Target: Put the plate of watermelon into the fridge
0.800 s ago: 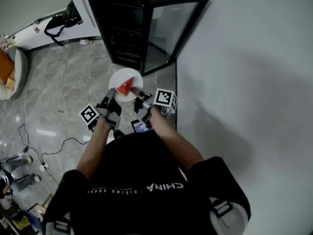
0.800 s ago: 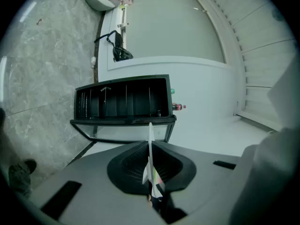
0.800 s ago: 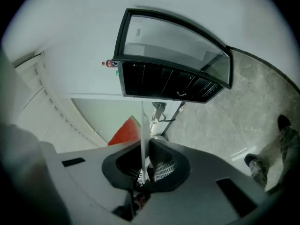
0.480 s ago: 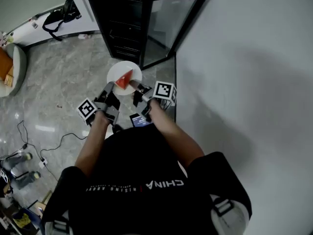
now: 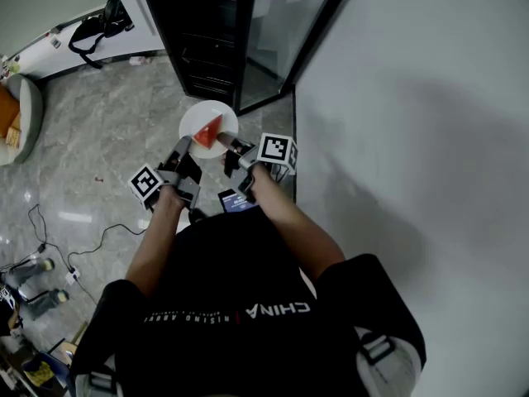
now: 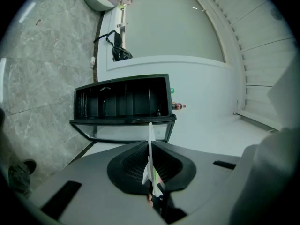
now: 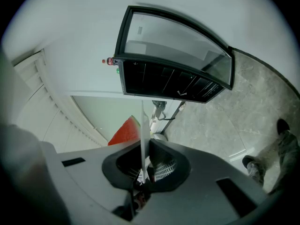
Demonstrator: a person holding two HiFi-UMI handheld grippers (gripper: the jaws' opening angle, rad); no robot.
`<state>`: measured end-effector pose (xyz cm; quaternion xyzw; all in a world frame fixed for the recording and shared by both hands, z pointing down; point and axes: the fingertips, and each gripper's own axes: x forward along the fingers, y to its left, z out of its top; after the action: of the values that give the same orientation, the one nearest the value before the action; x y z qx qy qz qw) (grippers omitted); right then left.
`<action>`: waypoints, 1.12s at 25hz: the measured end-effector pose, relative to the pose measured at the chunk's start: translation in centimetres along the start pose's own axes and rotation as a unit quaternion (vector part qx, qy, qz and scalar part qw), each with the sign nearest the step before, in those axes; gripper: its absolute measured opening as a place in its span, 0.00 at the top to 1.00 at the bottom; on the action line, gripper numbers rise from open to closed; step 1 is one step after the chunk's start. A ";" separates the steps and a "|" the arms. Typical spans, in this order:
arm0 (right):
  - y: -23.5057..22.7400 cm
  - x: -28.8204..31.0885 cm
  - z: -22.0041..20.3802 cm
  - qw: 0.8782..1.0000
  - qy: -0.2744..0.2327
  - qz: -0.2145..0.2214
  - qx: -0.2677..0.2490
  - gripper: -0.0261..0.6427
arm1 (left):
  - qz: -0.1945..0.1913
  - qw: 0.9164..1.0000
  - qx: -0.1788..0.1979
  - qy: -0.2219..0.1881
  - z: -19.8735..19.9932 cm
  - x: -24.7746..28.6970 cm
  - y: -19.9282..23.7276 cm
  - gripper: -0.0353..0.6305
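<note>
A white plate carrying a red watermelon wedge is held in the air in front of the black fridge, whose glass door stands open. My left gripper is shut on the plate's near left rim and my right gripper is shut on its near right rim. In the left gripper view the plate shows edge-on between the jaws, facing the fridge. The right gripper view shows the plate edge clamped, with the watermelon beside it.
A white wall runs along the right, close to the open door. Grey marble floor spreads to the left, with a black bag, a round cushion and loose cables. A phone hangs at the person's chest.
Both grippers have carried the plate forward, closer to the open fridge. Their hold on the rim is unchanged.
</note>
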<state>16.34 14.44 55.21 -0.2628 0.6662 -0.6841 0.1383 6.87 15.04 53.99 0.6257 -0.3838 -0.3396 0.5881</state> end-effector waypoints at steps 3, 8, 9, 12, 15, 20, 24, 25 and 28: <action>0.0 0.0 0.1 1.000 0.001 0.000 0.000 0.92 | 0.000 1.000 0.001 0.001 0.0 0.0 0.0 0.91; -0.1 0.0 0.2 1.000 0.003 0.002 -0.004 0.92 | 0.000 1.000 0.001 0.001 0.0 0.0 0.0 0.91; -0.1 0.0 0.2 1.000 0.003 0.001 -0.003 0.92 | 0.000 1.000 0.002 0.001 0.0 0.1 0.0 0.91; 0.0 0.0 0.1 1.000 0.003 0.000 0.002 0.92 | -0.001 1.000 0.004 0.002 0.0 0.1 0.0 0.91; 0.1 0.0 0.1 1.000 0.005 -0.001 0.003 0.92 | 0.001 1.000 0.003 0.000 0.0 0.0 -0.1 0.91; 0.0 0.0 0.0 1.000 0.012 -0.004 0.005 0.92 | 0.002 1.000 -0.001 -0.003 -0.2 -0.1 -0.1 0.91; 0.6 -0.1 -0.1 1.000 0.018 -0.008 0.007 0.92 | 0.007 1.000 -0.002 -0.005 -0.1 -0.2 -0.5 0.91; 0.7 -0.2 -0.1 1.000 0.019 -0.009 0.008 0.92 | 0.008 1.000 -0.003 -0.005 -0.2 -0.3 -0.7 0.91; 1.1 -0.4 -0.1 1.000 0.023 -0.013 0.013 0.92 | 0.011 1.000 -0.007 -0.008 -0.3 -0.3 -1.2 0.91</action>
<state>16.44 14.61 54.03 -0.2541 0.6568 -0.7002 0.1178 7.06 15.44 52.76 0.6144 -0.3928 -0.3411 0.5932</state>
